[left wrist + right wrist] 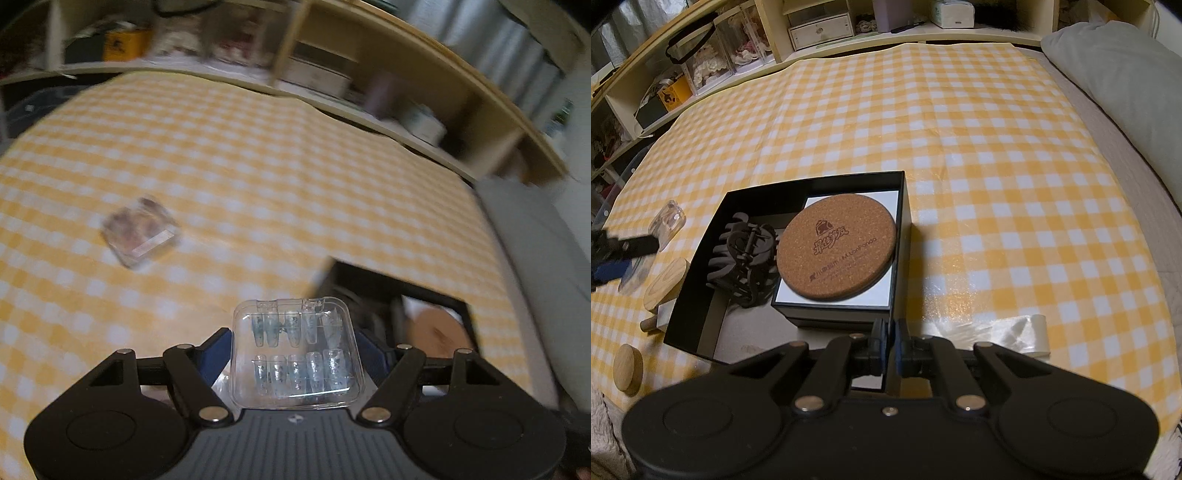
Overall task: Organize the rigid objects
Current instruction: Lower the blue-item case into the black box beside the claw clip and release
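The clear square plastic case of small blue-tinted nail tips sits clamped between your left gripper jaws, above the checked cloth near the black open cardboard box. Smooth walls may slip if you swing fast. Your right gripper is closed, empty.

Yellow-checked tablecloth bearing open black box; left of box, wooden discs, clear case; right, tape roll.
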`<state>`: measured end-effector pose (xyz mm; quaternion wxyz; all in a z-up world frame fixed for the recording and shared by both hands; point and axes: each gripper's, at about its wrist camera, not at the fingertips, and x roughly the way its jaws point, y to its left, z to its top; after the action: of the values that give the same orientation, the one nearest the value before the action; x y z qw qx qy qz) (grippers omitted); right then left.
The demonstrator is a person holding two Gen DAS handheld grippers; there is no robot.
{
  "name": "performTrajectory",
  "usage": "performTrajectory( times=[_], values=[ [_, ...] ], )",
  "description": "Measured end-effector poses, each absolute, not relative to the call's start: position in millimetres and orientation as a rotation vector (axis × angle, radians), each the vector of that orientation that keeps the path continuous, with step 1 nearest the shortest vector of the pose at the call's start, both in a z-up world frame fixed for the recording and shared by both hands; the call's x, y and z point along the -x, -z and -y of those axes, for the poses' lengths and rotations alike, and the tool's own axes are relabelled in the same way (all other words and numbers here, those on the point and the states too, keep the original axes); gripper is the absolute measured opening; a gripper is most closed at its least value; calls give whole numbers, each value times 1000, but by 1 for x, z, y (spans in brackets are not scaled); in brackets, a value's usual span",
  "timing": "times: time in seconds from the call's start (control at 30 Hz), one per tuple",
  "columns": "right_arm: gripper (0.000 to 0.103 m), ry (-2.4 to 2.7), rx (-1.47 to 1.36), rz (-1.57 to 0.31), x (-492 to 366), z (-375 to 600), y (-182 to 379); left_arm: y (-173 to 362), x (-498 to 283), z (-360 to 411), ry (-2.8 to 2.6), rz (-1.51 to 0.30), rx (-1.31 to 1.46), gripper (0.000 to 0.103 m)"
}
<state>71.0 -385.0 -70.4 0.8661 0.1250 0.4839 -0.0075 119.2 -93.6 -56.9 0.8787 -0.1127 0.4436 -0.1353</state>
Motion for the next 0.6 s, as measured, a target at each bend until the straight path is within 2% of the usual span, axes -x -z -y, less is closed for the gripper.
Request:
performTrajectory(
  times=[0.2, 0.6],
  values=[
    [6, 16, -262, -1013, -71, 385, 70, 52, -96, 121, 403, -937, 194, 74],
    [6, 16, -262, -1014, -71, 385, 70, 79, -87, 157, 433, -886, 66, 74]
  ],
)
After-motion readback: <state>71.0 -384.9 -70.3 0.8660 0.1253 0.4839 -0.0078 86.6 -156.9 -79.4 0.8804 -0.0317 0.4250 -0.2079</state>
